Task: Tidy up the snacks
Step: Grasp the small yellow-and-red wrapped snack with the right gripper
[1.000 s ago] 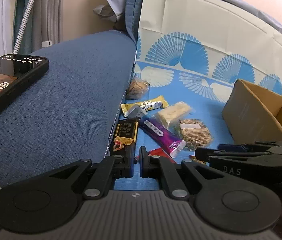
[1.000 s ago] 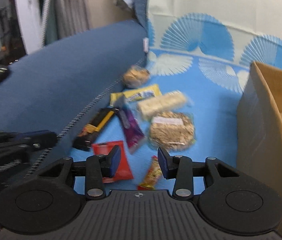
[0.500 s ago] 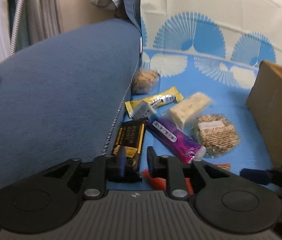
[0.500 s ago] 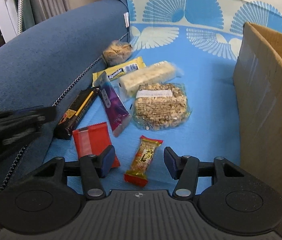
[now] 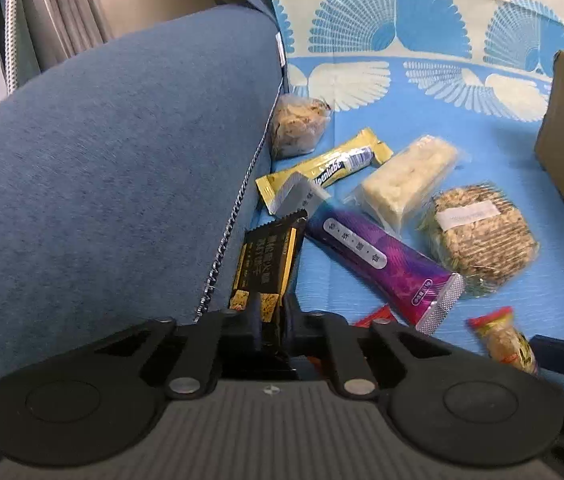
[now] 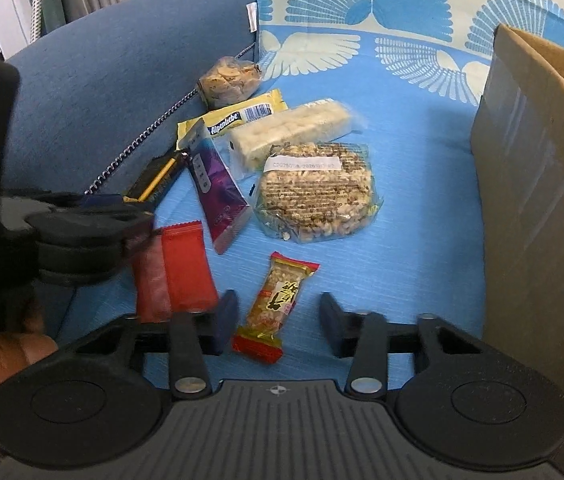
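Lying on the blue cloth (image 6: pixel 421 184): eight snacks, beside one cardboard box (image 6: pixel 537 184). Clamping the near end of the black-and-gold bar (image 5: pixel 266 264): left hand-held gripper (image 5: pixel 270 322). Straddling the small peanut bar (image 6: pixel 276 304), spread wide, not touching: right hand-held gripper (image 6: pixel 278 322).

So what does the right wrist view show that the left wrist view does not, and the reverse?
Only the right wrist view shows the red packet whole and the open right gripper around the small peanut bar. Only the left wrist view shows the left gripper closed on the black bar. Both show the purple pack, the round oat cake and the cardboard box.
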The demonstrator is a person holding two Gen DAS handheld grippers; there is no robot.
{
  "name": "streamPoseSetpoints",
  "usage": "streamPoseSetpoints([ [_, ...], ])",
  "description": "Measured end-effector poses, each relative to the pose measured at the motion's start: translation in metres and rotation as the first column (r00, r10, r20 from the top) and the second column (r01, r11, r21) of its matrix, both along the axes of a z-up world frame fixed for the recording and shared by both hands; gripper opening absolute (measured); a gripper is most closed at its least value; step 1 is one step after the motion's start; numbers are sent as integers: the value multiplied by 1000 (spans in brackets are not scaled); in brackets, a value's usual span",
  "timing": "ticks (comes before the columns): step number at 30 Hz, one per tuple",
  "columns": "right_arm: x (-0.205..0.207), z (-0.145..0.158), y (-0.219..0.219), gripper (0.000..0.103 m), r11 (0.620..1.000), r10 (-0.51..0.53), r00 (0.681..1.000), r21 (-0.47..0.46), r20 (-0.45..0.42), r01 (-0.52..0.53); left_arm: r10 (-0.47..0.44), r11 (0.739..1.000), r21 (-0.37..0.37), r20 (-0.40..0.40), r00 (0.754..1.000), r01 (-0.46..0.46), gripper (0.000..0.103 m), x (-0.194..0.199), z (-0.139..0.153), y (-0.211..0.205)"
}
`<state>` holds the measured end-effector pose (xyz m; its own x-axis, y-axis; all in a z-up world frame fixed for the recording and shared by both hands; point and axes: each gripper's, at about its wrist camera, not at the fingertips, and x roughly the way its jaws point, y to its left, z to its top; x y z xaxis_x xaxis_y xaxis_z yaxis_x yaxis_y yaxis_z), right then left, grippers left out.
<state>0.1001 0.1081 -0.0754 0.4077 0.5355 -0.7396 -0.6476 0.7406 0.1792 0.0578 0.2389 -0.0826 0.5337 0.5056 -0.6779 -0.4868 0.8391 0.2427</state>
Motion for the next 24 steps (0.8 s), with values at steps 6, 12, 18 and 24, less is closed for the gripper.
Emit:
streamPoseSetpoints([
  [6, -5, 4, -3, 20, 1000, 23, 999, 0, 27, -23, -50, 997, -52, 77, 996, 54, 0, -32, 18, -10],
  [12, -22, 16, -10, 19, 999, 53, 996, -4, 73, -53, -105, 970, -197, 185, 977, 141, 0, -67, 39, -11],
  [18, -42, 31, -26, 19, 997, 81, 994, -17, 72, -80, -217, 911, -305, 217, 952, 277, 0, -89, 47, -26],
  [24, -64, 44, -55, 19, 997, 78, 997, -12, 19, -78, -159, 909, -350, 211, 965, 226, 1, -91, 42, -21],
])
